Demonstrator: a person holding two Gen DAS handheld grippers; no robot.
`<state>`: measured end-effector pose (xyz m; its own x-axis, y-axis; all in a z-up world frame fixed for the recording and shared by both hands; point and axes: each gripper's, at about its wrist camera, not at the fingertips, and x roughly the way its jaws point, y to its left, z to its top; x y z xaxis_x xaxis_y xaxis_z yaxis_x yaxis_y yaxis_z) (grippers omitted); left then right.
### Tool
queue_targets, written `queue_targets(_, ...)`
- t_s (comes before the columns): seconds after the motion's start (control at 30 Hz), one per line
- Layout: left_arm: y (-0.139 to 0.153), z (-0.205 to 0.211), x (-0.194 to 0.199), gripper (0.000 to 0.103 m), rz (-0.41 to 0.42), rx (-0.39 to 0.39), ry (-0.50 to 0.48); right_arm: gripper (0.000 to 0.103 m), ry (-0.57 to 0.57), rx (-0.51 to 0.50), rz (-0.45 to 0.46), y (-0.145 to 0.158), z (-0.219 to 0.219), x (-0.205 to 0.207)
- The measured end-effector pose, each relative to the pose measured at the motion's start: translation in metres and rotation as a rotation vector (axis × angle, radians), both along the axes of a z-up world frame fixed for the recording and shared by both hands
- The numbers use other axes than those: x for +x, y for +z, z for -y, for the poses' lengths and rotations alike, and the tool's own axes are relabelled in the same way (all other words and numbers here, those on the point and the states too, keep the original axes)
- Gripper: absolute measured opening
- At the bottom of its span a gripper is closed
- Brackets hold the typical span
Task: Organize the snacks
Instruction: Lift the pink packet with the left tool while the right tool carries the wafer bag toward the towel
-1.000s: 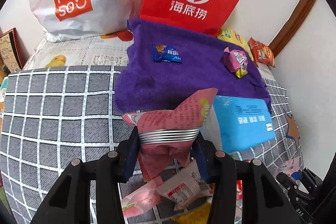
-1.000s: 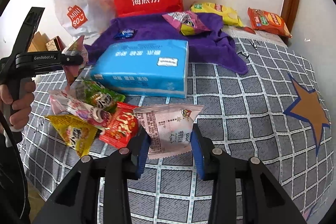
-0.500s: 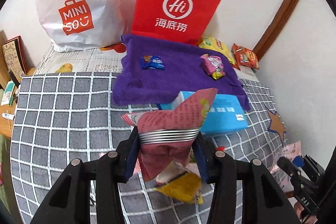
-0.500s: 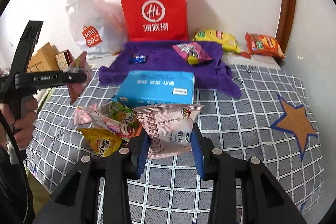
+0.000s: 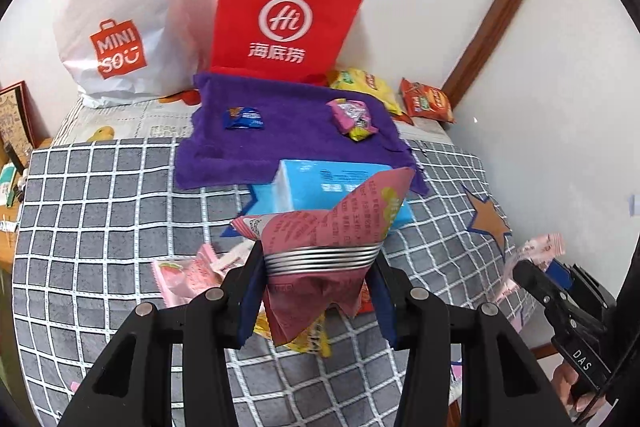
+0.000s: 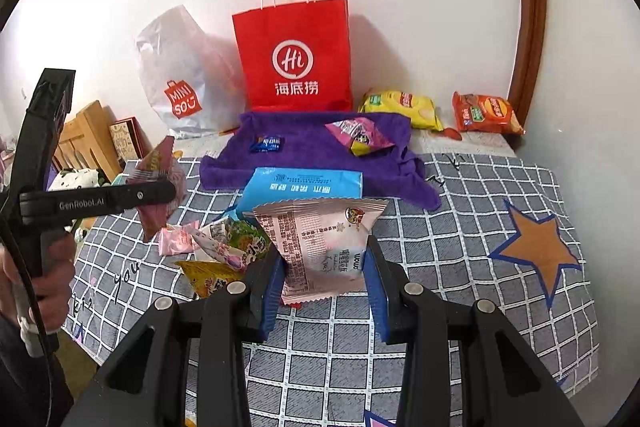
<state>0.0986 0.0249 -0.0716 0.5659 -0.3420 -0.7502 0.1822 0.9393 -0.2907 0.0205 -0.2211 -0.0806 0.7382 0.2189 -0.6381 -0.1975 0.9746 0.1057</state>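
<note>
My left gripper (image 5: 316,279) is shut on a dark pink snack packet (image 5: 332,239) with a silver crimped band, held above the checked bed cover. My right gripper (image 6: 324,275) is shut on a pale pink snack packet (image 6: 320,243), also lifted off the bed. In the right wrist view the left gripper (image 6: 160,193) shows at the left with its dark pink packet (image 6: 158,167). A heap of loose snack packets (image 6: 224,251) lies below, in front of a blue tissue pack (image 6: 304,185). A purple towel (image 6: 312,151) behind it carries a small blue packet (image 6: 266,143) and a pink-yellow packet (image 6: 360,137).
A red paper bag (image 6: 294,59) and a white plastic bag (image 6: 176,75) stand against the wall behind the towel. A yellow chip bag (image 6: 400,107) and an orange snack bag (image 6: 484,113) lie at the back right. A wooden headboard (image 6: 86,135) edges the bed at left.
Both grippers have risen and drawn back with their packets still held, so the bed, towel and bags look smaller and lower. The snack heap now shows under the left gripper.
</note>
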Motion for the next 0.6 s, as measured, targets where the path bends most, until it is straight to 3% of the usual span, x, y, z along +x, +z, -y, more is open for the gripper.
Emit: queue_targets(0.6, 0.021, 0.038, 0.005, 0.045, 0.031, 0.011, -0.056, 0.037, -0.021, 0.064, 0.016, 0.014, 0.02, 0.019)
